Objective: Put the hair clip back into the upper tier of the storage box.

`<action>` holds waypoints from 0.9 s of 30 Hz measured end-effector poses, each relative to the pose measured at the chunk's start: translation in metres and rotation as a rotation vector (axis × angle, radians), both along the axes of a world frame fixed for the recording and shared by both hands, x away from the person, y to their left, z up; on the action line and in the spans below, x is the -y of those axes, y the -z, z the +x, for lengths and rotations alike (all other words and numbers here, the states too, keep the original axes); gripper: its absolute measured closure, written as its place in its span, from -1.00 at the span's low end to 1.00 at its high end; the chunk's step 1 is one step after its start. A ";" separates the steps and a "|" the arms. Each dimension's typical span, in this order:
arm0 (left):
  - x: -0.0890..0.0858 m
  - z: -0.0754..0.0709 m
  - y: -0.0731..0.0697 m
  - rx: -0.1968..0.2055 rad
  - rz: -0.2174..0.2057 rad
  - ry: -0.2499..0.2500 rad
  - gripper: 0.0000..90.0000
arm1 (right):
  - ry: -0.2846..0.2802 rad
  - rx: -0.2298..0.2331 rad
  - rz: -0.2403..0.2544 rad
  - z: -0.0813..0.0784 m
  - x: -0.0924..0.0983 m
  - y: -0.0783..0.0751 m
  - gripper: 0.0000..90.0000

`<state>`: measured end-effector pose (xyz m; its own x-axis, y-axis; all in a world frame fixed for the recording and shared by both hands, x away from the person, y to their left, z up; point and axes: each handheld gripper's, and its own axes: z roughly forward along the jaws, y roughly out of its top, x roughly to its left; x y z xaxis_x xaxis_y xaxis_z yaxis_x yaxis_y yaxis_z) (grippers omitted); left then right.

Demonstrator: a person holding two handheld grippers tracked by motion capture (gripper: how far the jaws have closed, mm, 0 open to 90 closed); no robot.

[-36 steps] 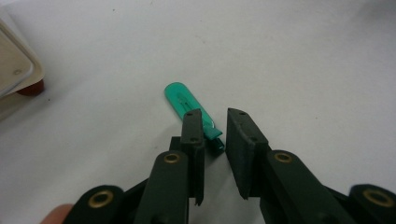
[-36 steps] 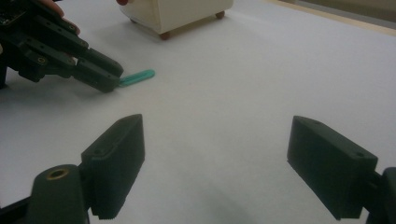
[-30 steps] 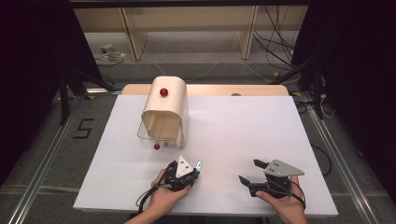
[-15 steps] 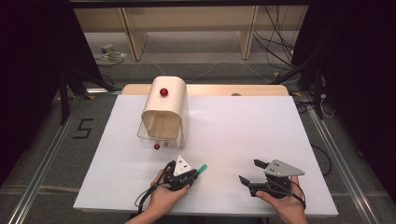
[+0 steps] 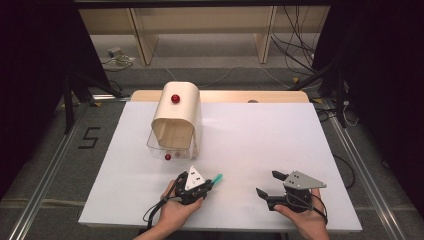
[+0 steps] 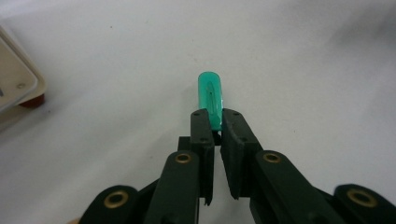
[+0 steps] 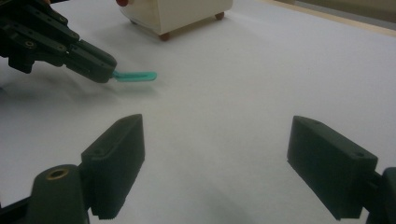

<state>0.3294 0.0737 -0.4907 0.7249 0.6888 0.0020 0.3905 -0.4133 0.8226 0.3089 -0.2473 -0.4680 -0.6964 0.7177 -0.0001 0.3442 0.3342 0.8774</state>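
Observation:
My left gripper (image 5: 210, 181) rests on the white table (image 5: 260, 135) near its front edge, shut on one end of a translucent green stick (image 5: 217, 177). In the left gripper view the two jaws pinch the green stick (image 6: 211, 93), which pokes out ahead of the left gripper (image 6: 212, 117) just over the table. In the right gripper view the left gripper (image 7: 109, 70) holds the green stick (image 7: 135, 76) level. My right gripper (image 5: 267, 183) lies to the right, open, with only bare table between the right gripper's (image 7: 217, 123) jaws.
A cream box (image 5: 175, 117) with a rounded lid and a red knob (image 5: 175, 98) stands behind the left gripper. A clear drawer (image 5: 170, 150) juts from its front. The box (image 7: 182, 11) has small red feet. Wooden shelves and cables lie beyond the table.
The left gripper has shifted slightly, and the green stick now juts out plainly to its right. The right gripper has stayed where it was.

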 end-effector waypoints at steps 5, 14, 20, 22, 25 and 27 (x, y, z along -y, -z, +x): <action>-0.001 -0.001 -0.001 0.003 -0.002 0.005 0.84 | -0.001 -0.001 -0.001 0.000 0.000 0.000 -0.55; -0.003 -0.001 -0.008 0.005 -0.003 0.012 0.84 | -0.001 0.000 -0.002 0.000 0.000 0.000 -0.55; -0.004 -0.002 -0.013 0.015 0.010 0.017 0.84 | -0.002 0.001 -0.002 0.000 0.001 0.000 -0.55; -0.004 -0.003 -0.015 0.018 0.013 0.019 0.85 | -0.001 0.001 -0.001 0.000 0.001 0.000 -0.55; -0.004 -0.003 -0.016 0.022 0.017 0.032 0.84 | -0.002 0.001 -0.001 0.000 0.001 0.000 -0.55; -0.004 -0.004 -0.016 0.025 0.022 0.037 0.84 | -0.002 0.001 -0.001 0.000 0.000 0.000 -0.55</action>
